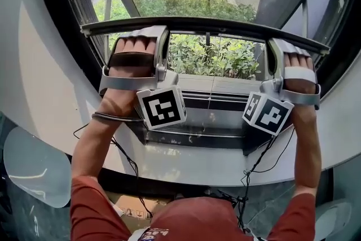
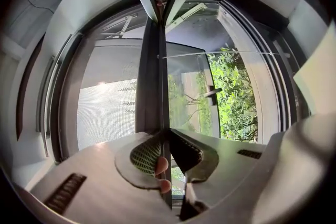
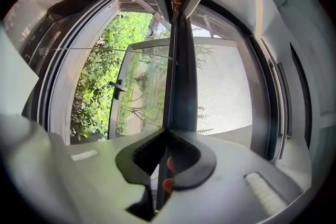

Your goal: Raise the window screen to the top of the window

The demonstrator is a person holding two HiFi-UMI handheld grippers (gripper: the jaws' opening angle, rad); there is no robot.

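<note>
Head view, your arms: both reach up and forward, level with each other, left gripper (image 1: 162,36) and right gripper (image 1: 275,49) set well apart.
Head view, screen bar (image 1: 225,27): lies crosswise, left to right, with glass showing above and below it.
Left gripper view, grip: your jaws pinch the screen bar (image 2: 152,86), which runs straight away towards the right gripper; mesh (image 2: 105,102) at picture left.
Right gripper view, grip: jaws nearly together, clamped on the screen bar (image 3: 181,86); mesh at picture right.
</note>
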